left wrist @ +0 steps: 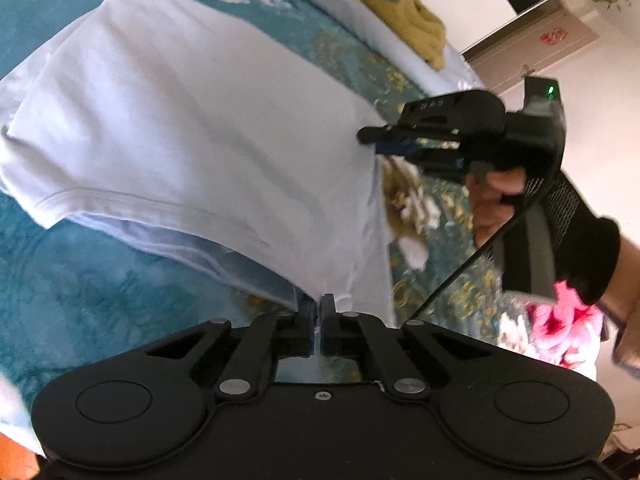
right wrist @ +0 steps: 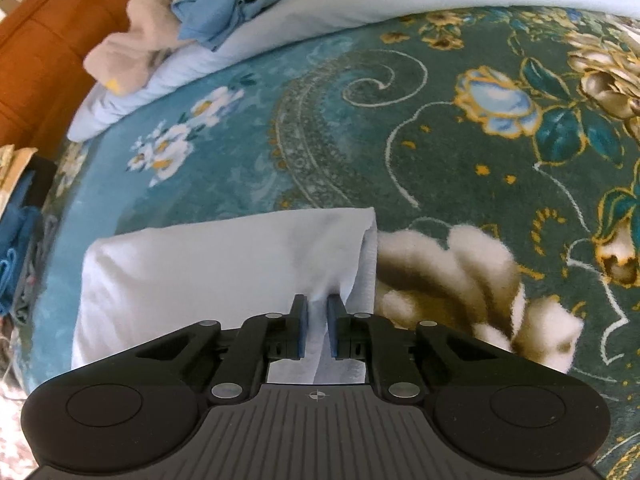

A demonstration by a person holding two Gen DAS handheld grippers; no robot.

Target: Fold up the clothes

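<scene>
The pale blue cotton T-shirt [left wrist: 192, 128], part-folded, lies on the teal floral bedspread [right wrist: 360, 120]. Left gripper [left wrist: 319, 312] at 6 o'clock and right gripper [left wrist: 384, 142] at 3 o'clock each have jaws pinched tight on one edge, probably to lift it for the next fold.

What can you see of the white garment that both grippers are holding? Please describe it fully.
The white garment looks like thin, soft knit cloth, plain and without print, already folded into several layers with a stitched hem along one edge. Most of it lies on the teal floral blanket. The left gripper is shut on one corner and the right gripper on another, so that edge is lifted and drapes slightly. What kind of garment it is cannot be told.
</scene>
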